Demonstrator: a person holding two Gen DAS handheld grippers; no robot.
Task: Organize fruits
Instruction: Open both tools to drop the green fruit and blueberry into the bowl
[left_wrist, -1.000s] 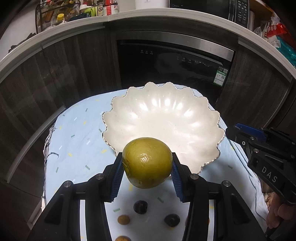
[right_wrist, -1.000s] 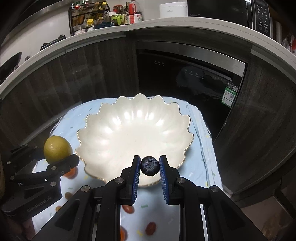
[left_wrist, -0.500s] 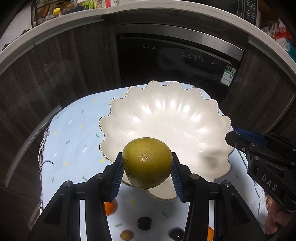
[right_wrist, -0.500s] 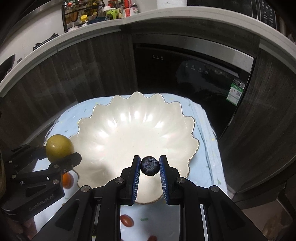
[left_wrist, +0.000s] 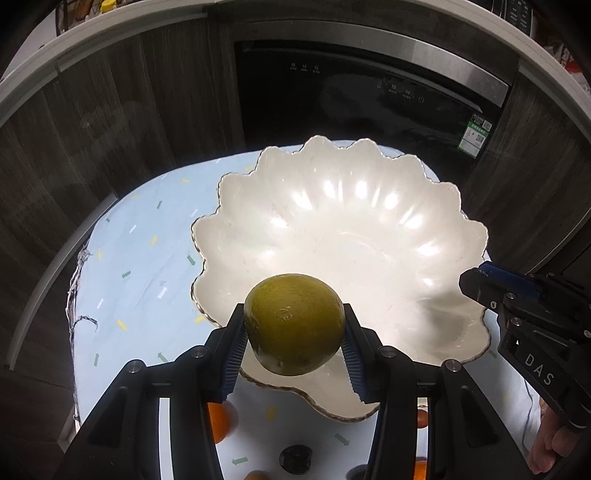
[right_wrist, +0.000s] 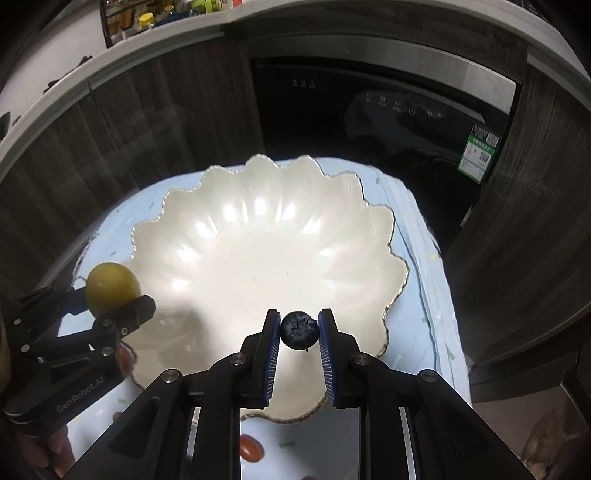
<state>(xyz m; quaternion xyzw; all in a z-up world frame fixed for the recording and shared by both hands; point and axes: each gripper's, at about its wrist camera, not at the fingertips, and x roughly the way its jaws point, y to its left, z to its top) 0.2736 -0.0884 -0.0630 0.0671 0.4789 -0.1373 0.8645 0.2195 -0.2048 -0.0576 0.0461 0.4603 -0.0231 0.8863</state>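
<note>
Blue ribbed pads on both grippers carry fruit at this moment. Nearest, under the tools, loose fruit lies on the pale blue cloth (left_wrist: 140, 258): an orange (left_wrist: 219, 422), a dark berry (left_wrist: 295, 459) and a red oval fruit (right_wrist: 252, 447).

Left gripper (left_wrist: 293, 345): jaws part-way open and clamped on a yellow-green citrus (left_wrist: 294, 324), pads bearing on its two sides at about its widest line. It hangs over the near rim of the bowl (left_wrist: 369, 236). Judgement: firm rind, moderate weight, smooth and rounded skin, so it may roll or slip if the pads sit off the widest line; the present hold looks sound.

Right gripper (right_wrist: 299, 332): jaws almost closed, pinching a blueberry (right_wrist: 299, 330) between the pad tips, crown end facing the camera. It hangs over the near side of the bowl. Judgement: very light, soft and thin-skinned; it will bruise or burst under pressure, so a light squeeze at the tips is correct.

Bowl: white, glossy, scalloped rim with a thin metallic edge, nothing in it, resting on the cloth. Judgement: hard and probably brittle; fruit is better released low than dropped, and the citrus could roll on the slick inner slope.

Beyond: dark cabinet fronts and a black appliance door (left_wrist: 369, 96).
</note>
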